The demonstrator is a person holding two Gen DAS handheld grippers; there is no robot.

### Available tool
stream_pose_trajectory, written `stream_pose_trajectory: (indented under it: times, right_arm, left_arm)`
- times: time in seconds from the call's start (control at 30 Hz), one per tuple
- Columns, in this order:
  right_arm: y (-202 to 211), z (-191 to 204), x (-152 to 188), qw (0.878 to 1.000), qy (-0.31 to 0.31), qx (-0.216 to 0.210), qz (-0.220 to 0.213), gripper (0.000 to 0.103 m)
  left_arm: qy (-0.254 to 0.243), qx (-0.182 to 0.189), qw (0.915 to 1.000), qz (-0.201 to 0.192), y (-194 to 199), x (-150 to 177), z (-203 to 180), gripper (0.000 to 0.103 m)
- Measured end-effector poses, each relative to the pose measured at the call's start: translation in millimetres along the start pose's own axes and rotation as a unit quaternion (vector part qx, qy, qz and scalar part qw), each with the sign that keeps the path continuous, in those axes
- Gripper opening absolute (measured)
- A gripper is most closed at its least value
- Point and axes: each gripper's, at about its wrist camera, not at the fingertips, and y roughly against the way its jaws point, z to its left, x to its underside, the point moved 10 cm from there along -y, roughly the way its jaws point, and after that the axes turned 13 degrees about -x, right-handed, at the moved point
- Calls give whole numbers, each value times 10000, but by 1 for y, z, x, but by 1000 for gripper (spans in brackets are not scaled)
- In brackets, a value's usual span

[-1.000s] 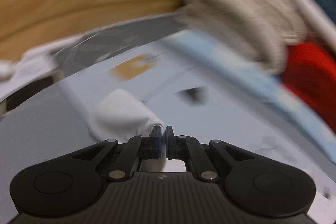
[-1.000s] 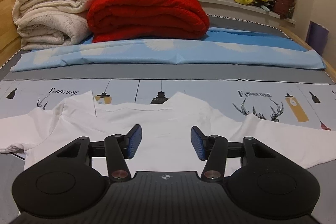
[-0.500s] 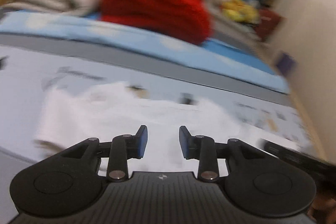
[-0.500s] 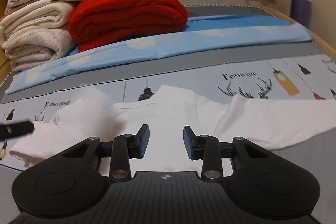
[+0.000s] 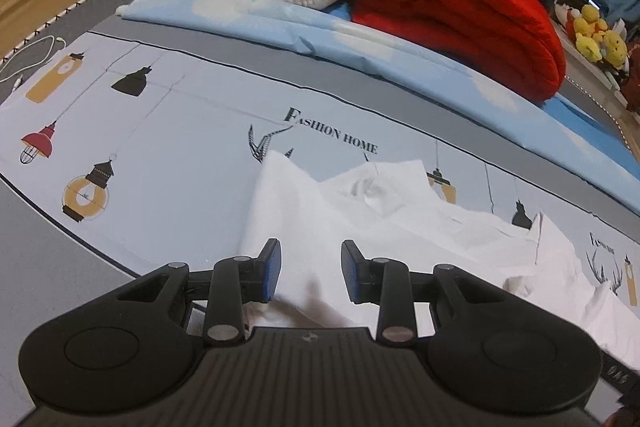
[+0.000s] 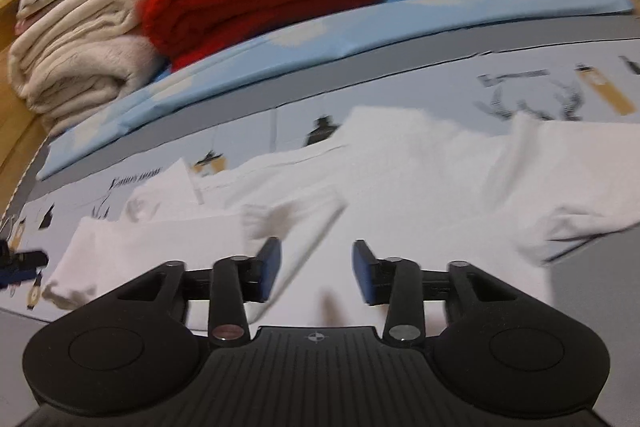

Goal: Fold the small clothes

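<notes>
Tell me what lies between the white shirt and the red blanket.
In the left wrist view, printed sheet, a grey band, then a folded light-blue sheet separate the white shirt from the red blanket.

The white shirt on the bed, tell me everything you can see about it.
The white shirt is soft, thin cloth, wrinkled, lying spread on the printed sheet. One sleeve has been folded over its body, its cuff near the middle; the other sleeve lies outstretched. The collar is rumpled, facing the red blanket. The left claw and right claw are open above it, gripping nothing.
</notes>
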Motion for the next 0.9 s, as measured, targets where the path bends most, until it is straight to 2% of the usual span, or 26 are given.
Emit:
stream_pose_trajectory:
  times: [0.1,0.3,0.5,0.6,0.67,0.7,0.77,0.83,0.9]
  right_arm:
    - [-22,17,5,9996,129,-196,177,56]
    - [-57,33,16,9972,512,-143,526,62]
    - [-76,30,27,9916,956,160,858,61]
    - [-79,25,29,9908,979,229,905,50]
    - [-80,24,28,9910,999,298,844,36]
    - [-80,23,28,9911,999,329,810,32]
    - [-79,21,27,9922,948,340,741,13]
    - [-77,22,25,9935,876,289,659,5]
    - [-73,24,19,9944,878,264,519,4]
  left_arm:
    - [157,-81,9998,52,-13,-10,14,38]
    - [617,-323,9974,174,-28,-28,43,38]
    - [475,-312,9981,236,-34,-27,36,38]
    - [531,-245,9980,226,-32,-28,34,38]
    - [515,-205,9983,186,-29,-29,32,38]
    - [481,-197,9985,184,-29,-29,31,38]
    - [434,-181,9987,204,-29,-28,30,38]
    - [443,-208,9986,212,-30,-28,32,38]
    - [495,-229,9983,208,-30,-29,35,38]
